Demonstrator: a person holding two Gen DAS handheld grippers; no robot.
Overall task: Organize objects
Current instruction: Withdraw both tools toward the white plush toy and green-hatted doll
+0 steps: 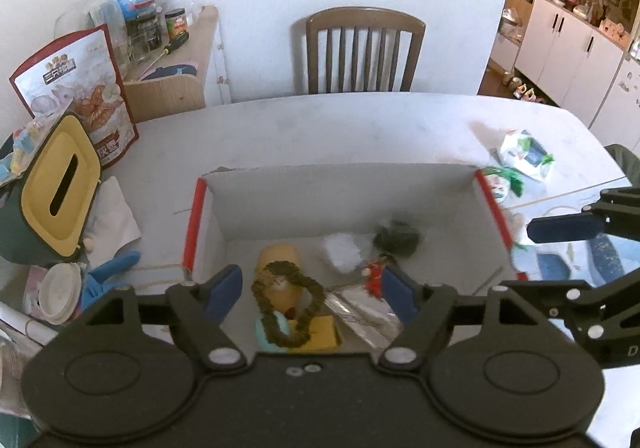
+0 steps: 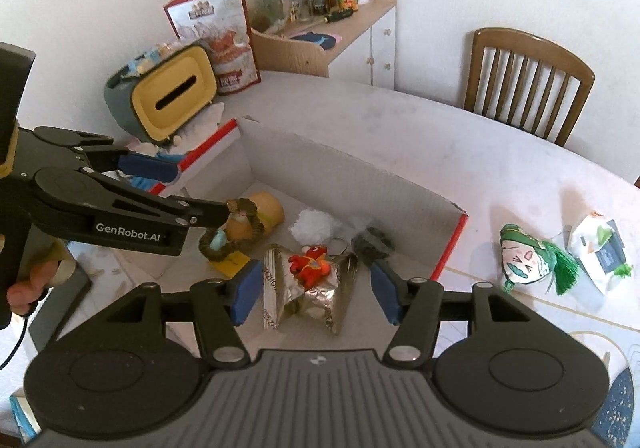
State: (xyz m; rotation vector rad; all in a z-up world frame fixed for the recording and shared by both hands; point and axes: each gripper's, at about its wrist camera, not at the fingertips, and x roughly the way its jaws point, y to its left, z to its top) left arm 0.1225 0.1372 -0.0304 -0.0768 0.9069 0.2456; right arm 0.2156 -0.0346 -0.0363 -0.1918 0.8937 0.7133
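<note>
An open white cardboard box with red edges (image 1: 340, 187) (image 2: 360, 167) stands on the table. Inside lie a yellow doll with brown braids (image 1: 280, 288) (image 2: 248, 219), a white pompom (image 1: 342, 250) (image 2: 310, 228), a dark fuzzy ball (image 1: 398, 238) (image 2: 372, 242), a red figure (image 1: 374, 276) (image 2: 310, 266) and a silver foil packet (image 1: 360, 312) (image 2: 308, 300). My left gripper (image 1: 310, 294) (image 2: 192, 191) hangs open and empty over the box. My right gripper (image 2: 316, 290) is open and empty over the box's near side. A green-haired plush face (image 2: 524, 260) and a white packet (image 2: 600, 252) (image 1: 524, 153) lie right of the box.
A yellow-and-green tissue box (image 1: 56, 191) (image 2: 168, 99), a snack bag (image 1: 80, 87) (image 2: 220, 35) and loose clutter sit left of the box. A wooden chair (image 1: 362, 47) (image 2: 528, 75) stands behind the table. A side cabinet with jars (image 1: 168, 47) (image 2: 320, 27) is at the back.
</note>
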